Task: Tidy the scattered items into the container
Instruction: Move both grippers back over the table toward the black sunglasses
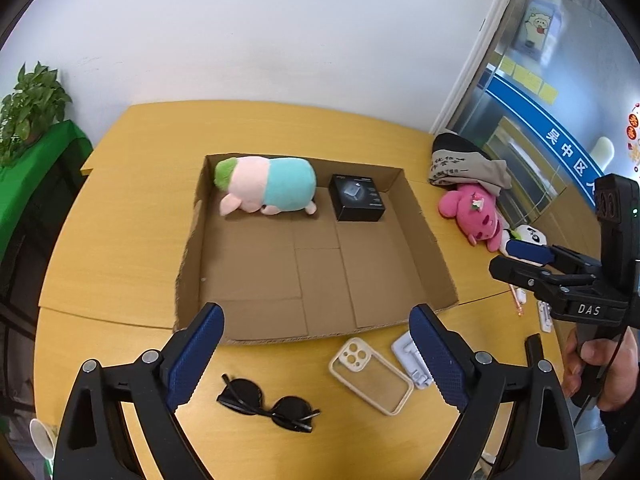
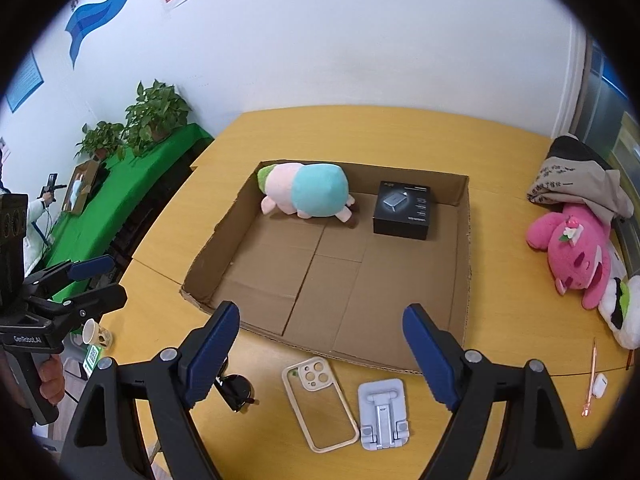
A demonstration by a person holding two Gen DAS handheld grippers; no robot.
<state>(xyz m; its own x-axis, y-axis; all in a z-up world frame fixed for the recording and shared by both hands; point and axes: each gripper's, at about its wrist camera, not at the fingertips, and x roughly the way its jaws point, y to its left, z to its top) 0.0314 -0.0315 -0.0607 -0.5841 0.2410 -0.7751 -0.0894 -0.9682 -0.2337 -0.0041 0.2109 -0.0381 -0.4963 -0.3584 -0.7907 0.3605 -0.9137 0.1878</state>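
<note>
A shallow cardboard box (image 1: pixel 392 276) (image 2: pixel 466 264) lies on the yellow table. In it are a pink-and-teal plush (image 1: pixel 266 186) (image 2: pixel 308 194) and a black box (image 1: pixel 357 197) (image 2: pixel 404 208). In front of it lie black sunglasses (image 1: pixel 266 402) (image 2: pixel 236 392), a clear phone case (image 1: pixel 370 376) (image 2: pixel 318 400) and a white phone stand (image 2: pixel 382 414) (image 1: pixel 406 354). A pink plush (image 1: pixel 474 212) (image 2: pixel 572 252) lies at the right. My left gripper (image 1: pixel 316 356) (image 2: pixel 96 280) is open above the sunglasses. My right gripper (image 2: pixel 322 356) (image 1: pixel 520 260) is open above the case and stand.
A grey folded cloth (image 1: pixel 464 164) (image 2: pixel 580 180) and a white panda plush (image 2: pixel 620 312) lie at the right edge. A pink pen (image 2: pixel 590 376) and white earbud case (image 2: pixel 599 385) lie right of the stand. A paper cup (image 2: pixel 91 330) and a green-covered table with plants (image 2: pixel 152 120) are at the left.
</note>
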